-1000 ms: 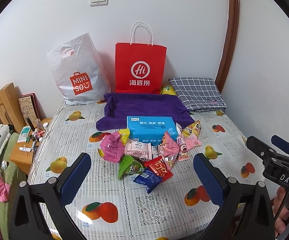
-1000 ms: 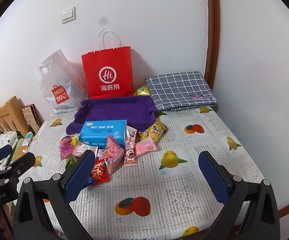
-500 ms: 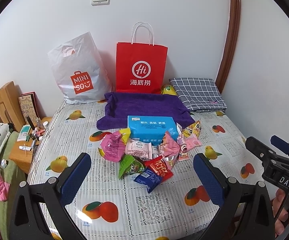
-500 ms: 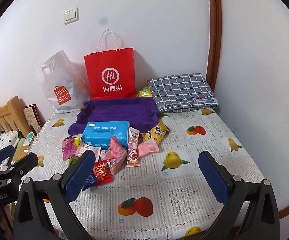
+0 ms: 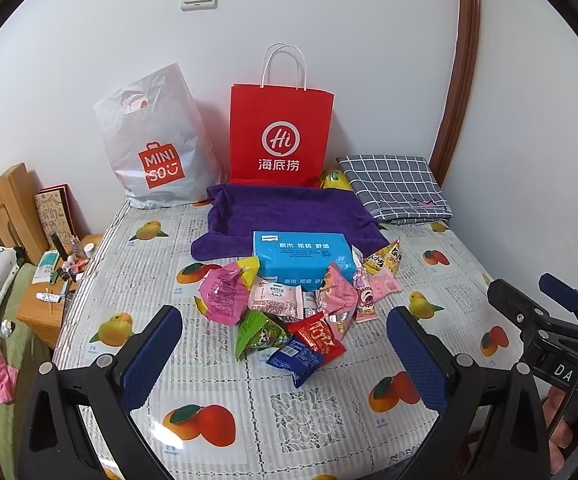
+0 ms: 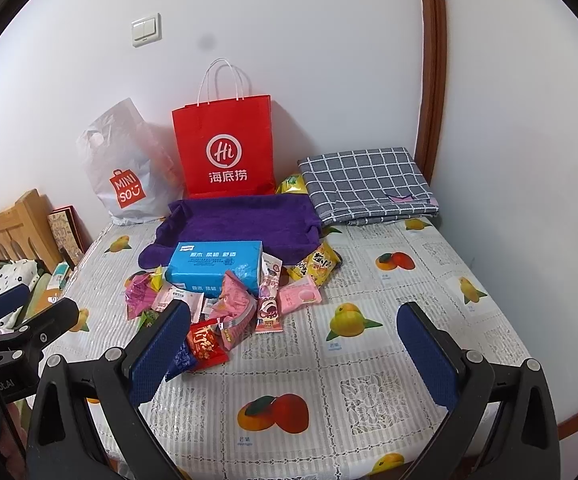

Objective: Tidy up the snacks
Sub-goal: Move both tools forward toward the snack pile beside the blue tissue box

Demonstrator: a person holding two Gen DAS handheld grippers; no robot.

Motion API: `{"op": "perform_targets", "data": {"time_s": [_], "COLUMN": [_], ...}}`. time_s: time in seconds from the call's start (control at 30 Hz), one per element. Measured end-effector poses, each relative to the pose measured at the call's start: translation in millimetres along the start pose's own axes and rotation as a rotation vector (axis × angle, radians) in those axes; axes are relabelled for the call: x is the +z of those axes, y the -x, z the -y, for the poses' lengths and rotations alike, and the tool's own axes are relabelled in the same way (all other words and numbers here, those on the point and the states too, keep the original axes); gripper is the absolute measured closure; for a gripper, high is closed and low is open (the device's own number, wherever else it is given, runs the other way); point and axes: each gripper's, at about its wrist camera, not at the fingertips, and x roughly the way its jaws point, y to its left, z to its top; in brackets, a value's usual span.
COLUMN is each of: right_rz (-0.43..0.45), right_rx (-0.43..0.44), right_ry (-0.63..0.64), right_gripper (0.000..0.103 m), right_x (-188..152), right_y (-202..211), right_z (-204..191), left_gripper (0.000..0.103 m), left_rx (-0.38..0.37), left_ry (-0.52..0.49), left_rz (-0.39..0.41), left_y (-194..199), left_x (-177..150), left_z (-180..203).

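Observation:
Several snack packets lie heaped on a fruit-print tablecloth (image 5: 209, 396): a pink bag (image 5: 225, 294), a green one (image 5: 259, 332), a red one (image 5: 321, 340) and a blue one (image 5: 299, 360). A blue tissue pack (image 5: 303, 256) sits behind them, against a purple cloth tray (image 5: 285, 212). My left gripper (image 5: 285, 354) stands open just short of the heap, holding nothing. My right gripper (image 6: 295, 350) is open too, with the heap (image 6: 229, 304) ahead and to its left. A red paper bag (image 5: 281, 136) stands at the wall.
A white plastic bag (image 5: 157, 148) leans left of the red bag. A folded grey checked cloth (image 5: 395, 186) lies back right, a yellow packet (image 5: 333, 178) beside it. A wooden nightstand (image 5: 53, 296) with small items stands left. A hand (image 5: 565, 436) holds the other gripper.
Both views have drifted slightly, so the bags and snacks sit a touch lower and nearer. Neither gripper has changed its opening and nothing on the table has moved.

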Motion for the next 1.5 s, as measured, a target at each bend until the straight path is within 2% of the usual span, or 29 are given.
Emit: {"op": "perform_targets", "data": {"time_s": [0.27, 0.4, 0.63, 0.9, 1.2, 1.5], "right_rz": [-0.006, -0.004, -0.008, 0.005, 0.021, -0.078], "right_rx": [0.013, -0.007, -0.031, -0.035, 0.0, -0.014], "right_ry": [-0.002, 0.013, 0.007, -0.07, -0.03, 0.008], "right_gripper": [0.001, 0.001, 0.001, 0.002, 0.003, 0.006], "right_x": [-0.2, 2.3, 6.8, 13.9, 21.2, 20.9], "right_y": [-5.5, -10.2, -18.1, -30.3, -52.8, -108.8], "right_z": [0.0, -2.7, 1.5, 21.1, 20.4, 19.4], "left_gripper": [0.0, 0.0, 0.0, 0.002, 0.002, 0.002], "left_rx": [-0.022, -0.029, -0.014, 0.001, 0.045, 0.02], "left_ry": [-0.001, -0.002, -0.019, -0.005, -0.026, 0.004], "left_rz": [-0.007, -0.003, 0.009, -0.002, -0.045, -0.116], "left_y": [-4.2, -8.2, -14.1, -29.2, -61.3, -106.2], "left_x": [0.8, 6.1, 14.8, 25.0, 35.7, 40.5], "left_z": [-1.4, 0.1, 2.8, 0.2, -7.3, -25.7]}}
